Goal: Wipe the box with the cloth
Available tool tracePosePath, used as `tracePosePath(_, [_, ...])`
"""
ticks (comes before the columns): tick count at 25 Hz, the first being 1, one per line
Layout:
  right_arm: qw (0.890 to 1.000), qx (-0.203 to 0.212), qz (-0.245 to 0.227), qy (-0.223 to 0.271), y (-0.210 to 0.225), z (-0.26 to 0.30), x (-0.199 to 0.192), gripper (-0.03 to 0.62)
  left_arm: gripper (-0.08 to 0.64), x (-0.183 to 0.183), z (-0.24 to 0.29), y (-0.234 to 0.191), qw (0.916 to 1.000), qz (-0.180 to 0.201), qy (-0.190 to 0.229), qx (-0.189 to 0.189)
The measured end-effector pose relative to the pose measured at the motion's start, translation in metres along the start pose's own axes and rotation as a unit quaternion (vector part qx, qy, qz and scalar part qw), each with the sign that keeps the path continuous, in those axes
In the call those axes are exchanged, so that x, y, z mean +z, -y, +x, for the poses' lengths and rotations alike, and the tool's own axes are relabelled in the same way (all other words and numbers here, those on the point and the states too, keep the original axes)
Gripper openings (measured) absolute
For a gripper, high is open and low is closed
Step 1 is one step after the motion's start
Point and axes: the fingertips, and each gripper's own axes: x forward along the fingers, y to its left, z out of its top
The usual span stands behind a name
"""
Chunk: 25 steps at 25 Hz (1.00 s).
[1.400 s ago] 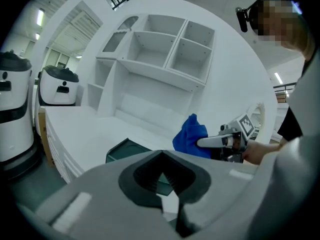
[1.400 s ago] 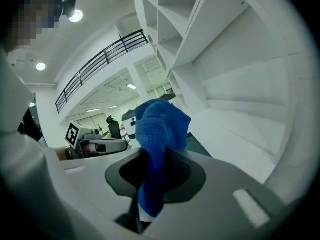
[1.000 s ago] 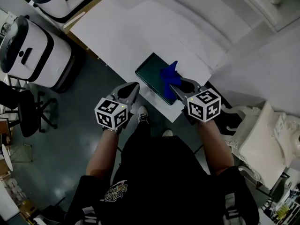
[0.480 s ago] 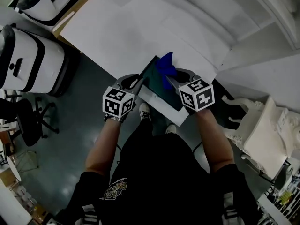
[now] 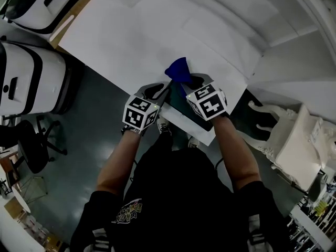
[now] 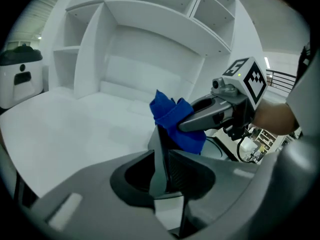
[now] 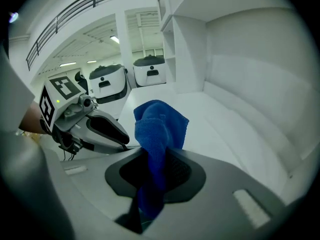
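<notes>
Centrally in the head view, we hold the box (image 6: 159, 154) tilted up on edge over the white table (image 5: 131, 41). Our left gripper (image 5: 156, 92) is clamped on its thin rim. Our right gripper (image 5: 191, 81) is closed tight on the blue cloth (image 5: 178, 70), which bunches at the box's upper end.

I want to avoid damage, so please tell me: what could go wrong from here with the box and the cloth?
1. The left gripper pinches only a thin edge of the upright box, close to the front edge of the table. A push from the cloth could twist it loose.
2. The right gripper holds the cloth bunched, so its jaws might scrape the box.
</notes>
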Motion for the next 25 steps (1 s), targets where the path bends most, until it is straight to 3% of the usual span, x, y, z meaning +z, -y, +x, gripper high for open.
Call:
tracePosePath(8, [0.997, -0.034, -0.04, -0.062, -0.002, 0.024, -0.003, 0.092, 0.051, -0.001, 0.005, 0.006, 0.9993, -0.008, 0.0, -0.038])
tracePosePath(13, [0.996, -0.04, -0.028, -0.069, 0.0, 0.026, -0.004, 0.092, 0.051, -0.002, 0.003, 0.004, 0.9989, -0.024, 0.009, -0.04])
tracePosePath(25, [0.994, -0.064, 0.01, -0.083, 0.014, 0.012, -0.025, 0.092, 0.048, -0.002, 0.002, 0.004, 0.9994, -0.01, 0.011, -0.031])
